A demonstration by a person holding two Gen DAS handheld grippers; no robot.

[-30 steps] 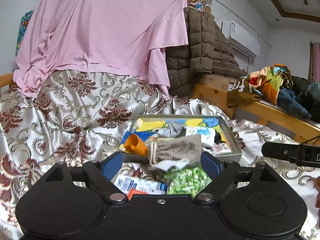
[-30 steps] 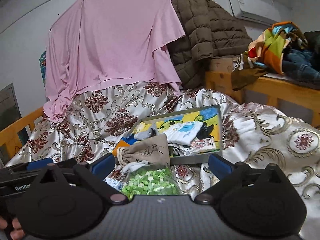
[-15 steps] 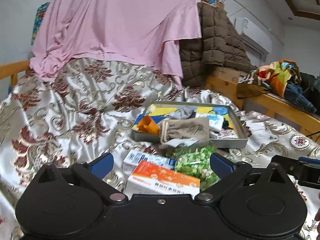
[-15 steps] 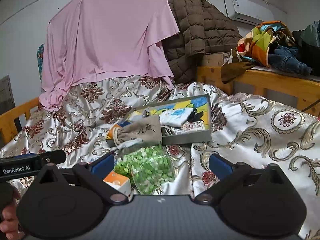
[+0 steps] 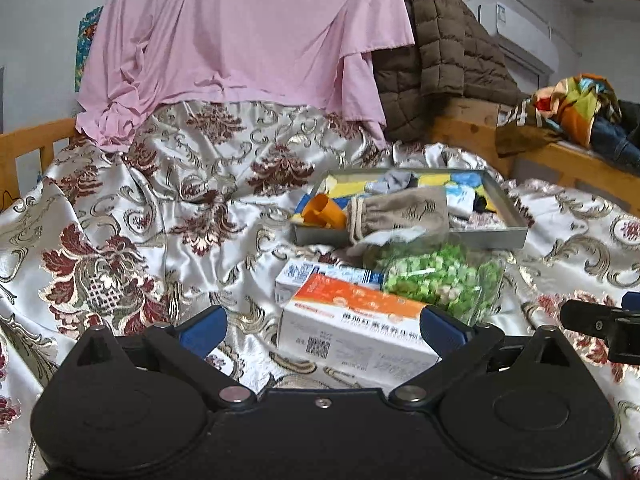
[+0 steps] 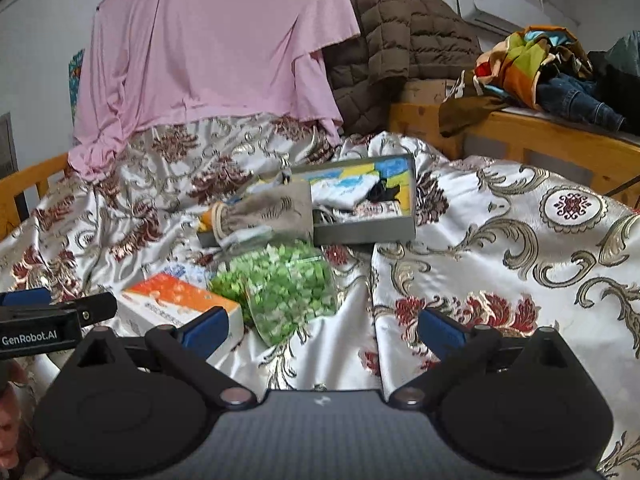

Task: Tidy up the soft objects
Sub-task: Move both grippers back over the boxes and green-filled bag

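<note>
A bed is covered by a silvery satin bedspread (image 5: 168,216) patterned with dark red and gold flowers, and a wooden bed frame (image 6: 532,136) is seen along the right side. Behind the bed a pink sheet (image 5: 240,36) is hung, with a brown quilted jacket (image 6: 396,40) draped just beside it, and a white air conditioner (image 6: 500,4) is mounted on the wall. A heap of colourful clothes (image 6: 536,64) is piled on the frame's ledge. Near the middle of the bedspread a shallow grey tray (image 5: 496,236) is set, its inside printed in yellow and blue. In it lie a grey sock (image 5: 396,180), a white cloth (image 6: 344,194) and something small and black that cannot be made out. A beige drawstring pouch (image 5: 400,212) is draped over the tray's front wall, with an orange item (image 5: 320,210) beside it. In front of the tray a clear bag of green pieces (image 6: 280,288) is laid on the bedspread, touching an orange-and-white box (image 5: 352,328); a blue-and-white box (image 5: 316,274) is partly hidden behind that. The left gripper (image 5: 322,326) is held with its fingers spread wide on either side of the orange-and-white box, without touching it as far as can be judged. The right gripper (image 6: 324,330) is likewise held wide apart, above bare bedspread, nothing being gripped.
</note>
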